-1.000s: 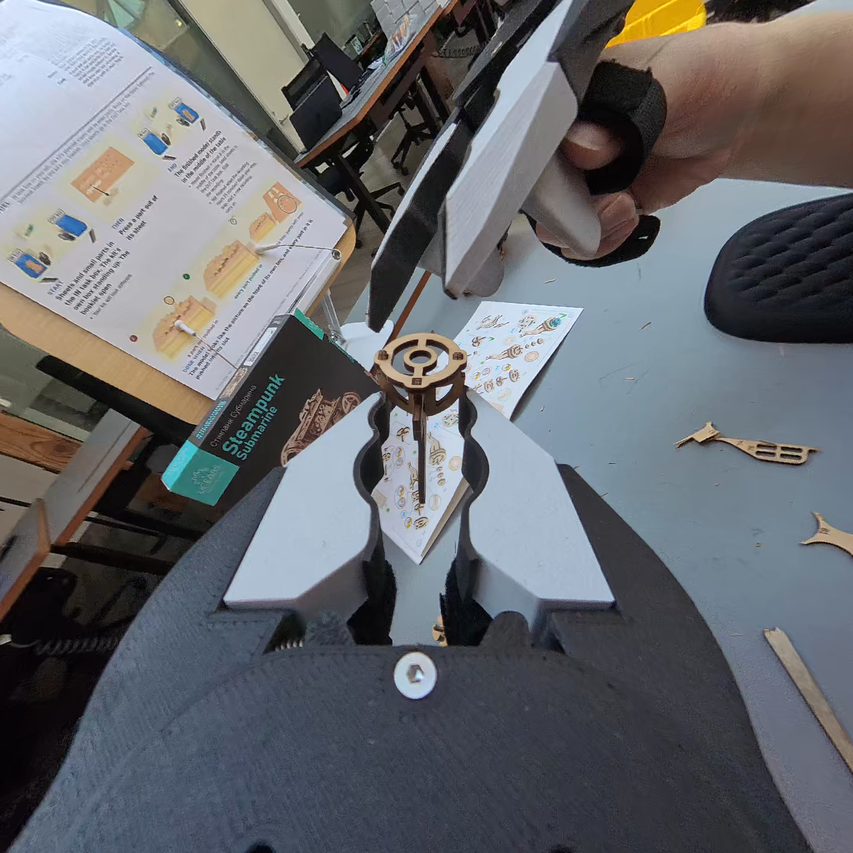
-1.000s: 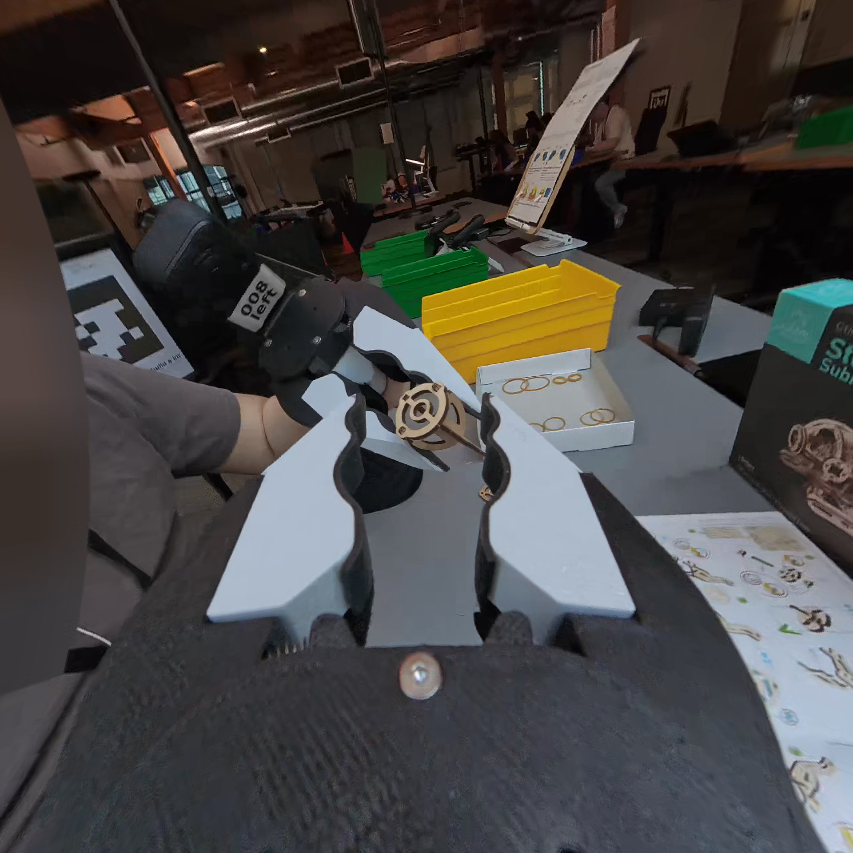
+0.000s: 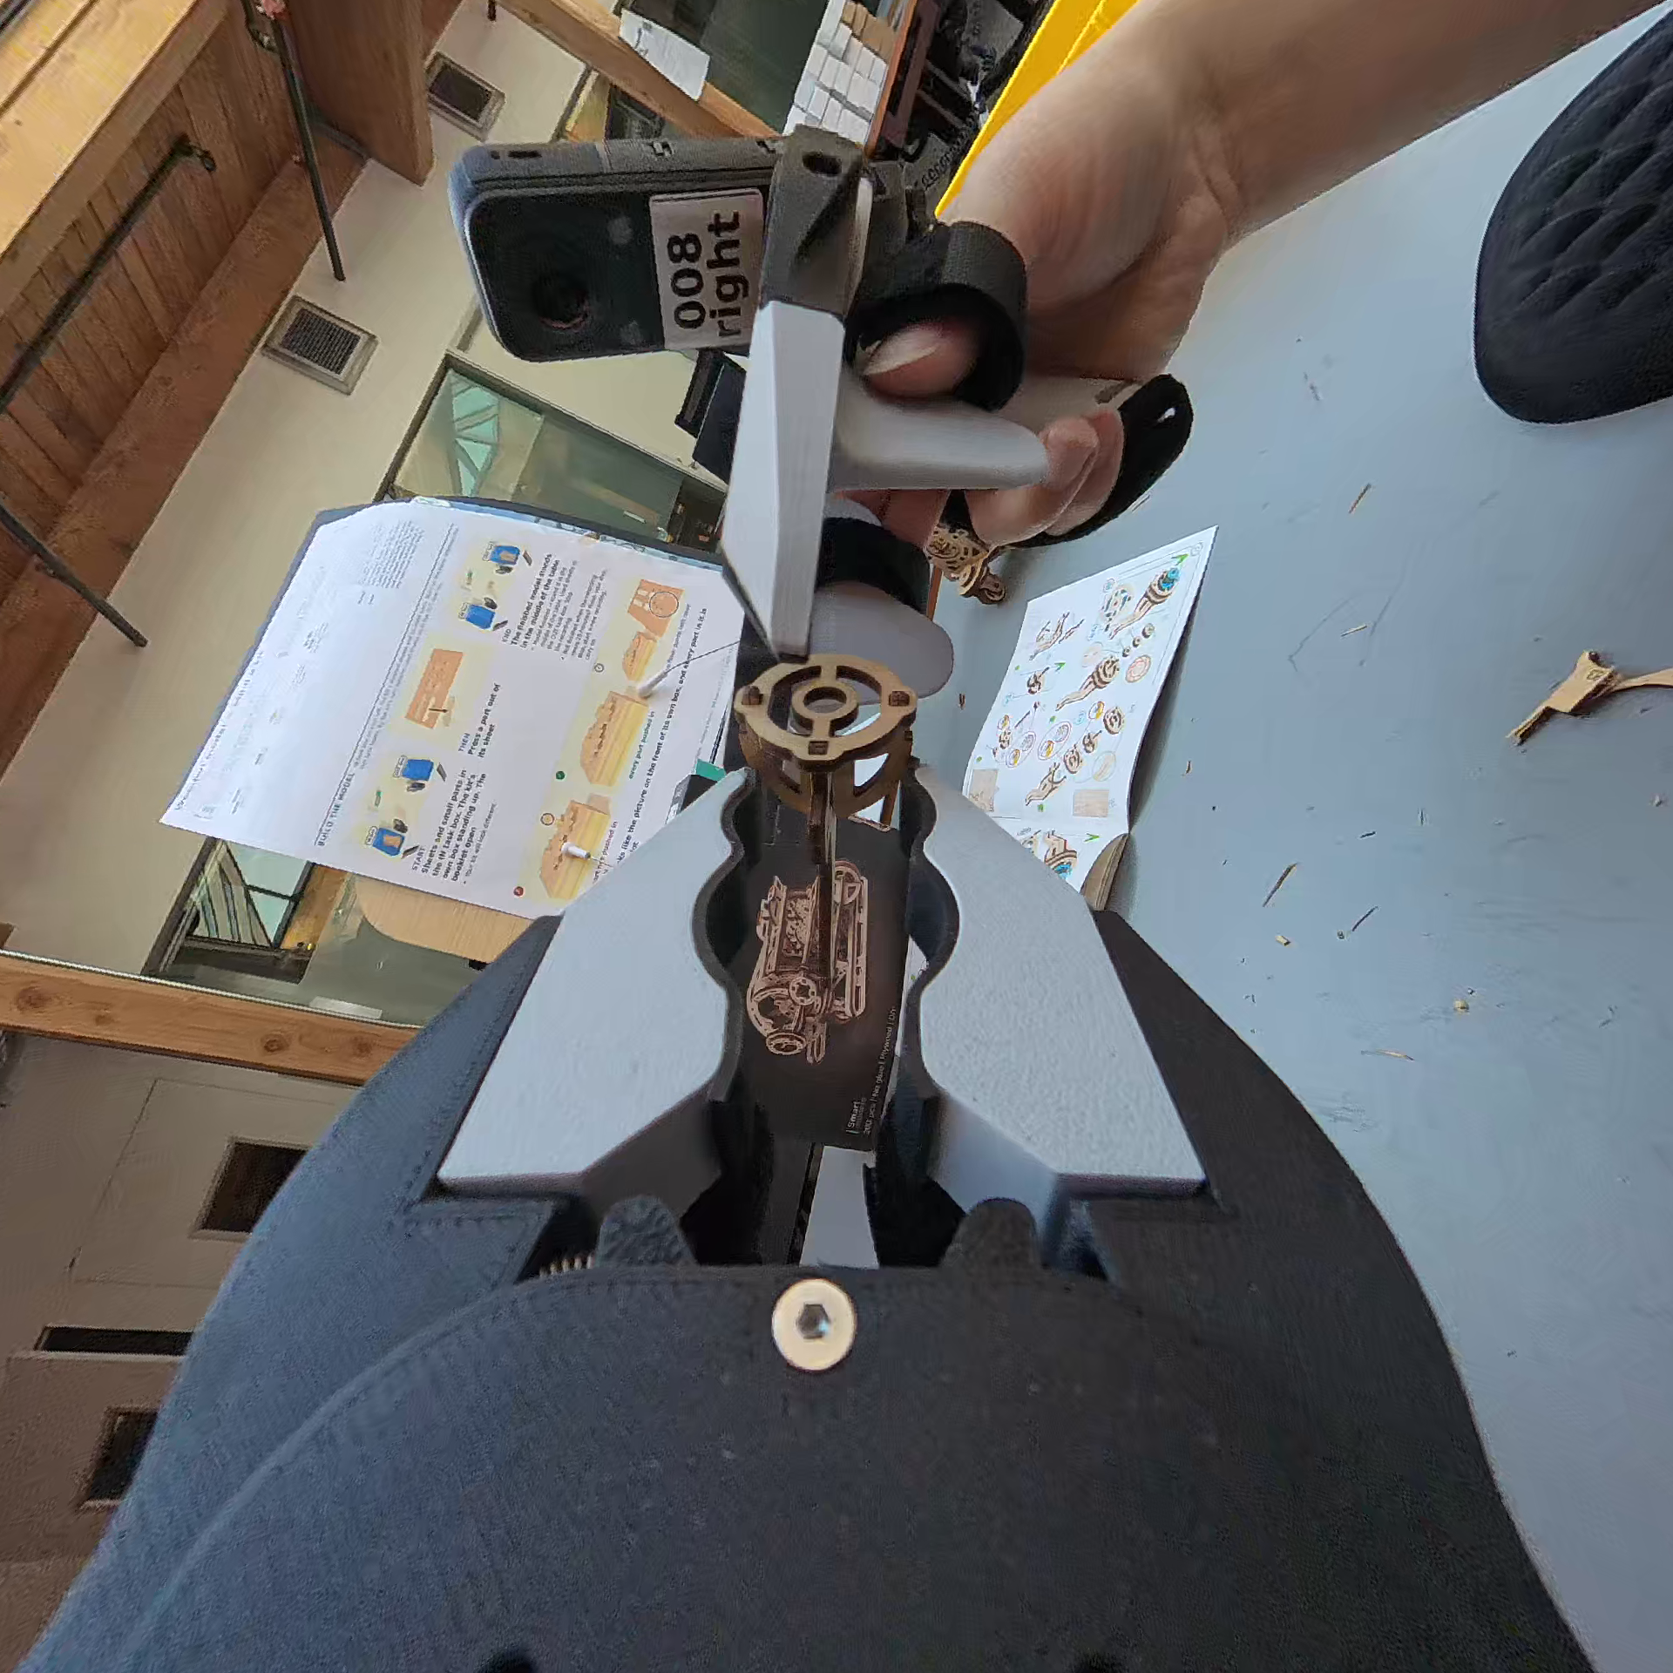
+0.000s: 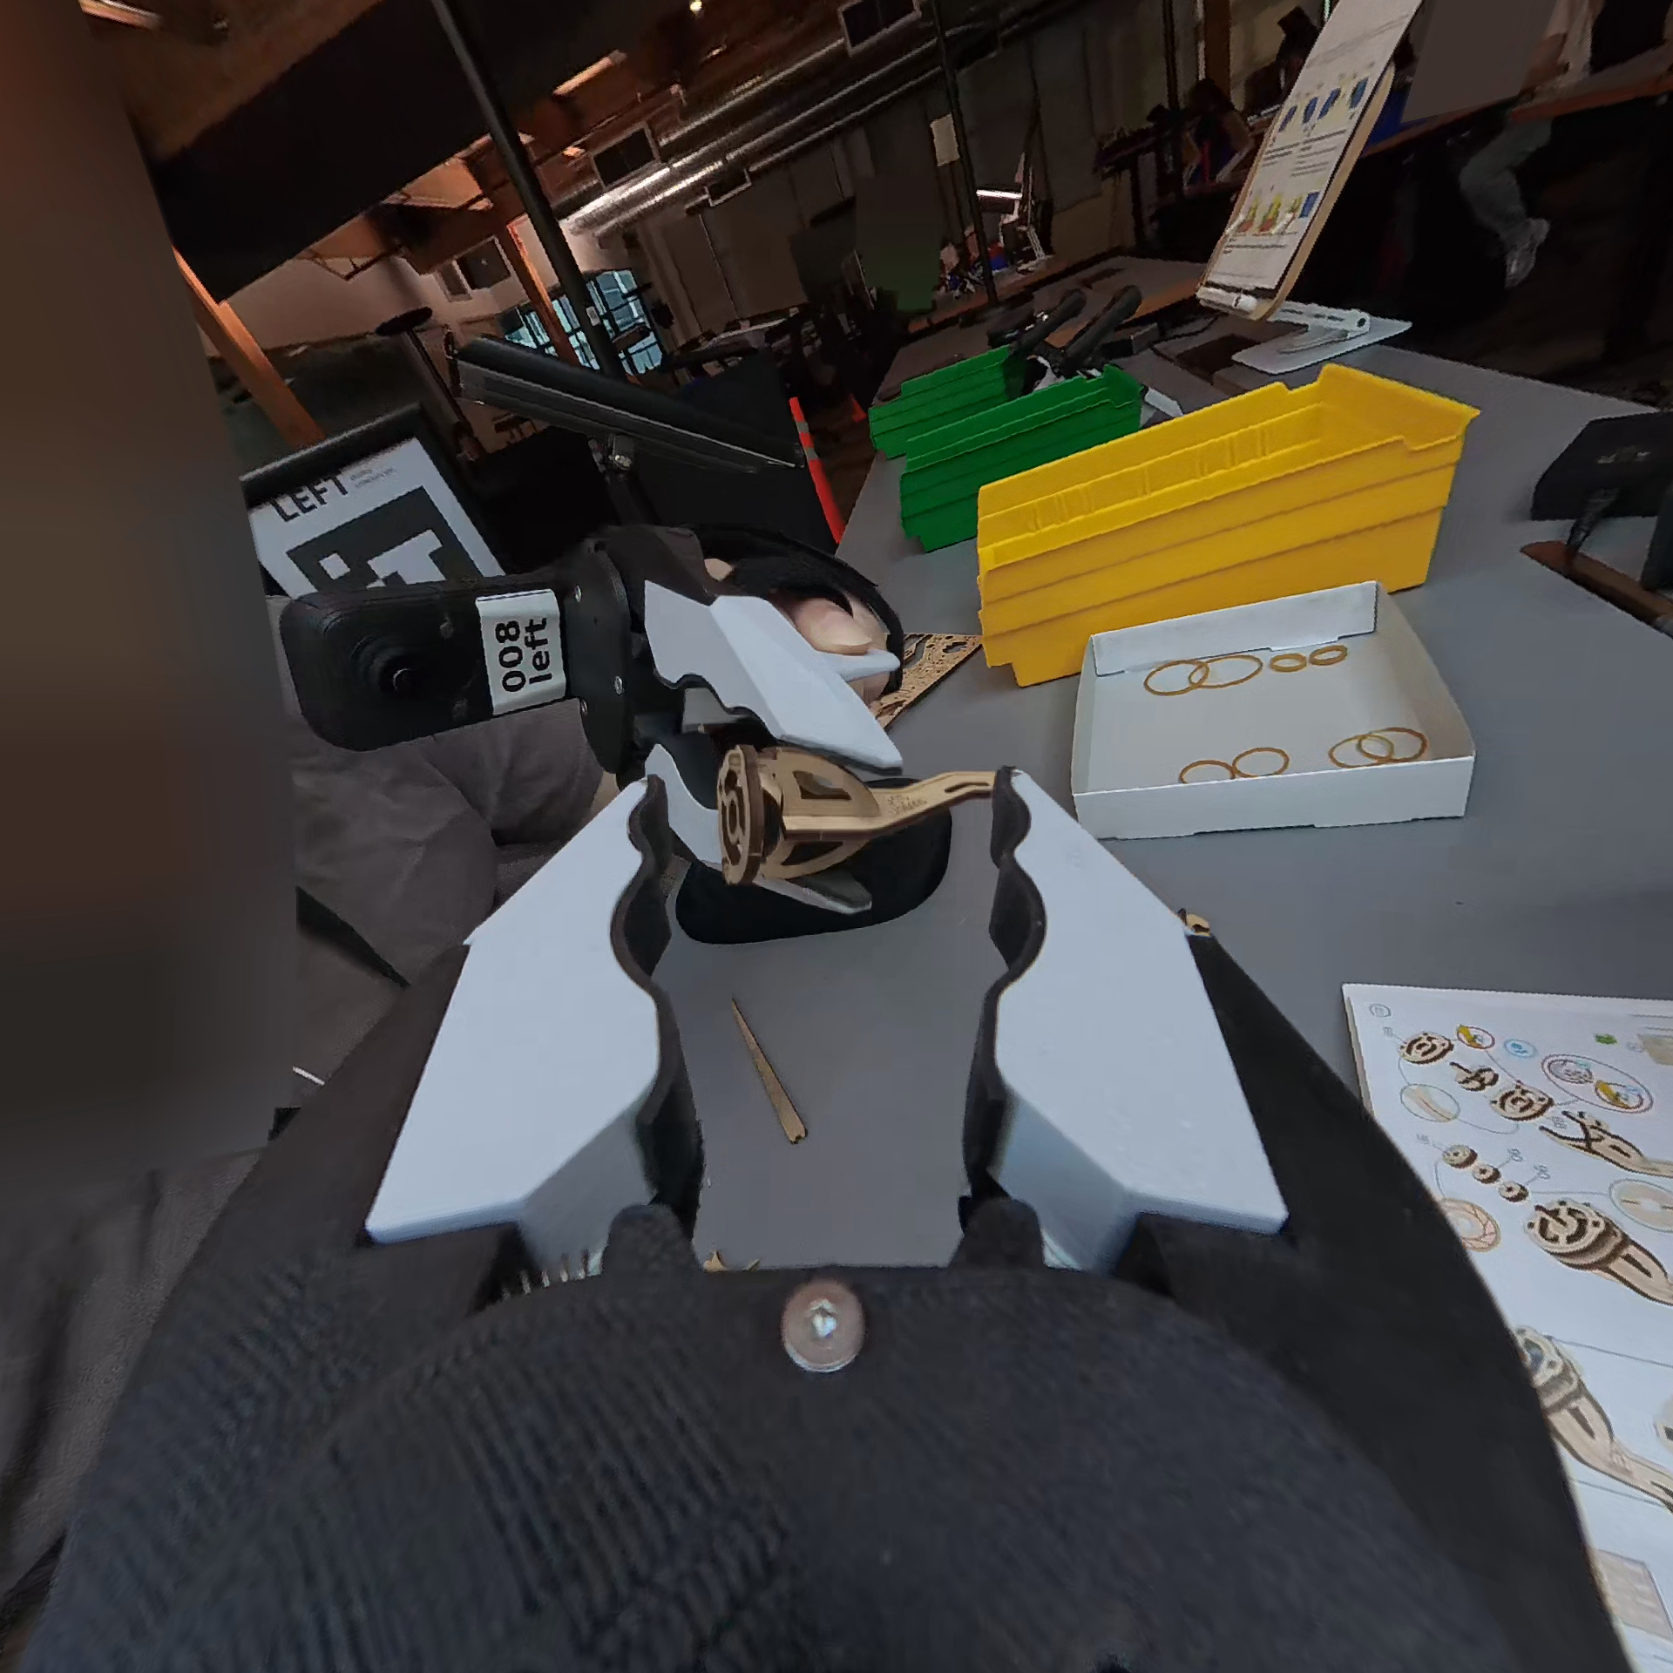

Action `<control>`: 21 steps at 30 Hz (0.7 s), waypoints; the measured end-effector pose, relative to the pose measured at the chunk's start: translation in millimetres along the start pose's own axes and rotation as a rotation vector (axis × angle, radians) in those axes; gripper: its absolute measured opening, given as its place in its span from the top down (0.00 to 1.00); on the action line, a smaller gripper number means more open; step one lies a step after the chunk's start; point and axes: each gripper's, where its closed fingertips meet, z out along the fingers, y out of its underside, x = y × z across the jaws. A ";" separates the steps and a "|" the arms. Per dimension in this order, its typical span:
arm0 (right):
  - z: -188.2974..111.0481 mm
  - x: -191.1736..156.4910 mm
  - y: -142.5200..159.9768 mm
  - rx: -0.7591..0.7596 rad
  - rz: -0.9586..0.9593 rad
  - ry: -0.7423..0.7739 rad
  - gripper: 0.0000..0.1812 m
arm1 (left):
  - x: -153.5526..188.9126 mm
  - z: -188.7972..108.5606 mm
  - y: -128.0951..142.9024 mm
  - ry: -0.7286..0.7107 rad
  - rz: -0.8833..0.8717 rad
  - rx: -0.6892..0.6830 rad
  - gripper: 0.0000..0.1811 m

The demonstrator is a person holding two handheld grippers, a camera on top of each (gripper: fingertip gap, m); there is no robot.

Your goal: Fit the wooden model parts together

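A wooden model assembly (image 3: pixel 819 715), a round ring hub with curved ribs and a long flat tail, sits between the fingertips of my left gripper (image 3: pixel 824 783), which is shut on it. In the right wrist view the assembly (image 4: pixel 797 815) lies sideways in the left gripper (image 4: pixel 874 828), above the grey table (image 4: pixel 1267 905). My right gripper (image 4: pixel 826 792) is open, one finger on each side of the assembly. The tail's end reaches its right fingertip (image 4: pixel 1005 797). In the left wrist view the right gripper (image 3: pixel 833 647) comes down from above, its tips at the ring's far edge.
An open picture booklet (image 3: pixel 1077 715) lies beside the dark kit box (image 3: pixel 815 951). An instruction board (image 3: pixel 453 706) stands behind. Loose wooden offcuts (image 3: pixel 1584 688), a thin stick (image 4: pixel 769 1073), a white tray of rubber bands (image 4: pixel 1267 724), yellow bins (image 4: pixel 1213 507) and green bins (image 4: pixel 996 425) are on the table. Only a small space, under 4 cm, lies between the two pairs of fingers.
The right gripper has opened wider and closed in, so its fingers now straddle the assembly. The left gripper has rolled and tilted, still holding the assembly.
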 end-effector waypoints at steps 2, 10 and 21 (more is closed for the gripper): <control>-0.7 -0.5 -1.7 0.013 -0.014 -0.001 0.64 | 2.2 1.4 0.0 -0.006 0.020 -0.006 0.84; -0.6 7.4 11.5 -0.052 -0.010 0.014 0.62 | 3.4 3.3 5.0 -0.020 0.075 -0.032 0.84; -0.3 34.8 21.9 -0.098 -0.012 0.160 0.50 | 14.4 7.9 13.3 0.045 0.061 -0.089 0.84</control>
